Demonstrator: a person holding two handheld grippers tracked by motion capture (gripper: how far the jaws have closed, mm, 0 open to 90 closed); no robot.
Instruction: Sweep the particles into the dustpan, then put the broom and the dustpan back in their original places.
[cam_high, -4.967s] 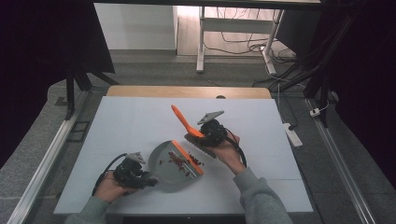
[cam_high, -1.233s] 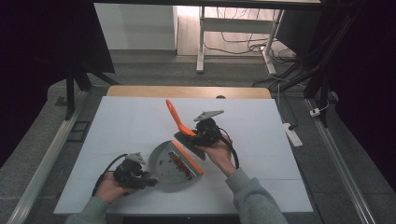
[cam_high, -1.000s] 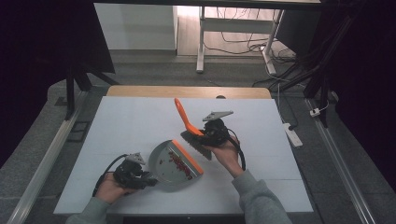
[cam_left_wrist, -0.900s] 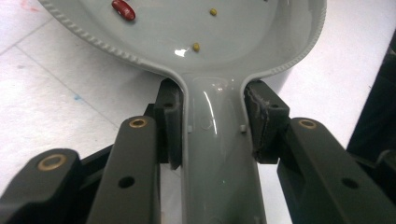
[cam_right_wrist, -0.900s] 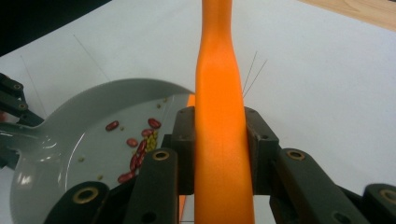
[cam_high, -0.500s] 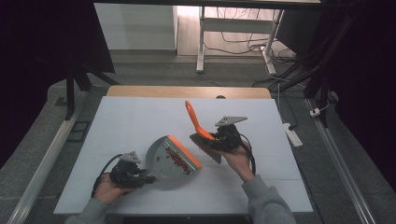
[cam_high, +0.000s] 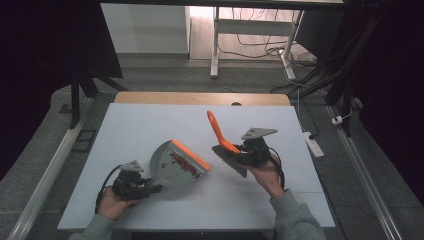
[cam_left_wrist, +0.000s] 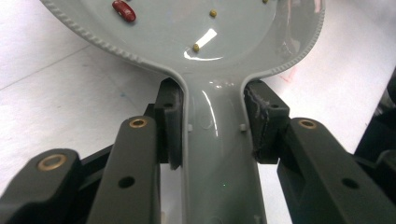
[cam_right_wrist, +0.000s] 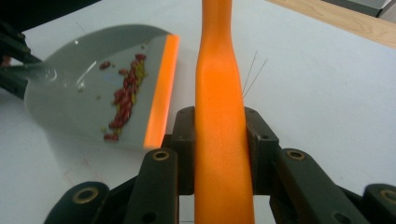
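White counter (cam_high: 150, 125) carries a grey dustpan (cam_high: 172, 165) near its front, red beans (cam_high: 184, 162) lying against its orange lip. Left gripper (cam_high: 131, 183) jaws clamp the dustpan's handle. Right gripper (cam_high: 250, 150), beside the pan, has its jaws closed on the orange-handled brush (cam_high: 220, 135), bristles raised.

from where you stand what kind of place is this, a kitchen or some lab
Probably a lab or recording setup, not a kitchen: a bare white table ringed by dark curtains, with loose cables across the floor behind it.
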